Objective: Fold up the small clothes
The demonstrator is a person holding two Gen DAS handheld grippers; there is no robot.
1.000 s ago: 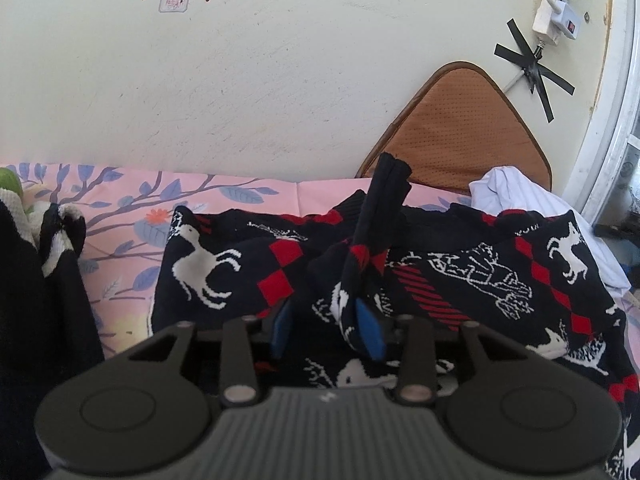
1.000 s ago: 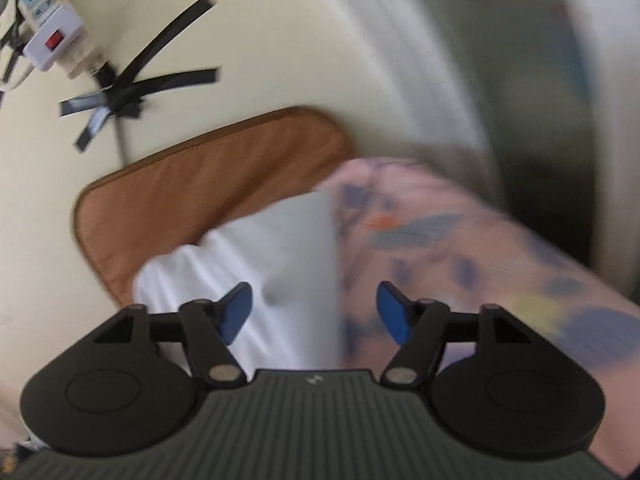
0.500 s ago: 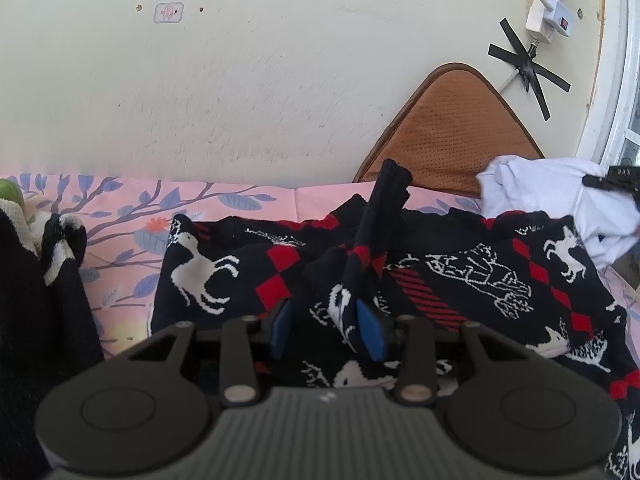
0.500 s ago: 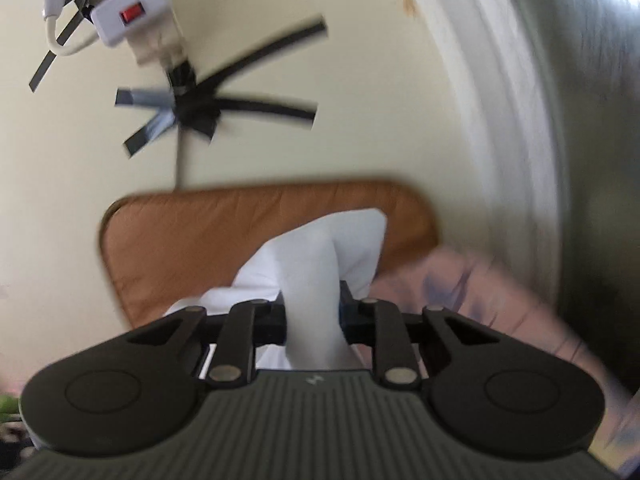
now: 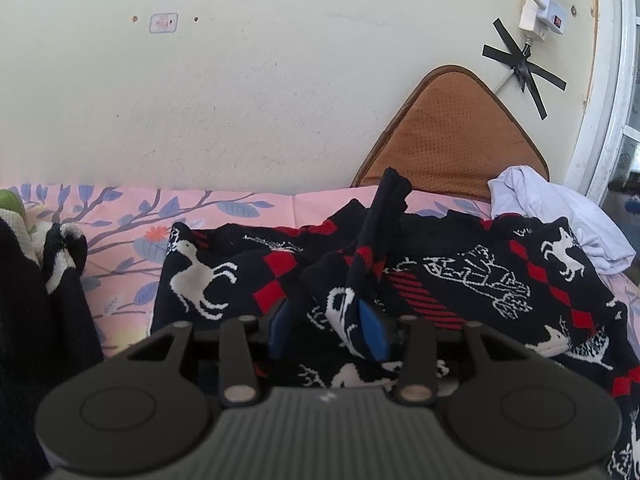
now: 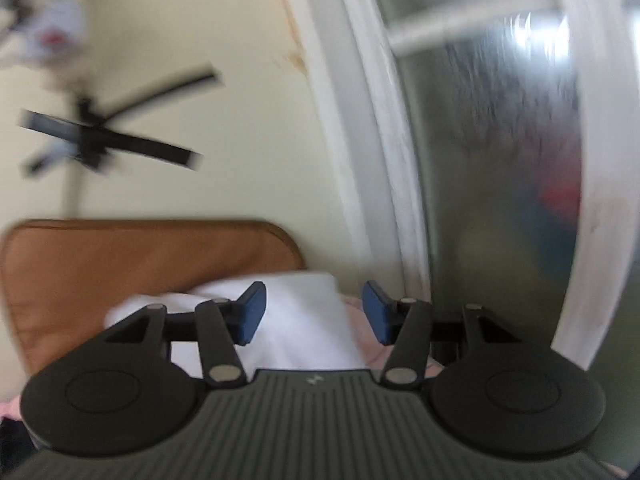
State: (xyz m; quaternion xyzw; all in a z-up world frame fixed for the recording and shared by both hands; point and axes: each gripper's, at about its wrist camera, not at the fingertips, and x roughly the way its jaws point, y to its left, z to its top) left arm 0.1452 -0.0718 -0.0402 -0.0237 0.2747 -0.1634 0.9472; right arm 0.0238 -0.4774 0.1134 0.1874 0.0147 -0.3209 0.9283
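Your left gripper pinches a raised fold of the black patterned sweater, which sprawls across the lower frame on the pink floral sheet. Your right gripper is opening, its jaws apart; the white garment seems to lie loose behind them, though blur obscures contact. The brown cushion leans at centre left.

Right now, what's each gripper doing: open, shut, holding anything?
Left gripper: shut on a bunched fold of the patterned sweater.
Right gripper: jaws opening, nothing gripped; the white garment lies beyond them.
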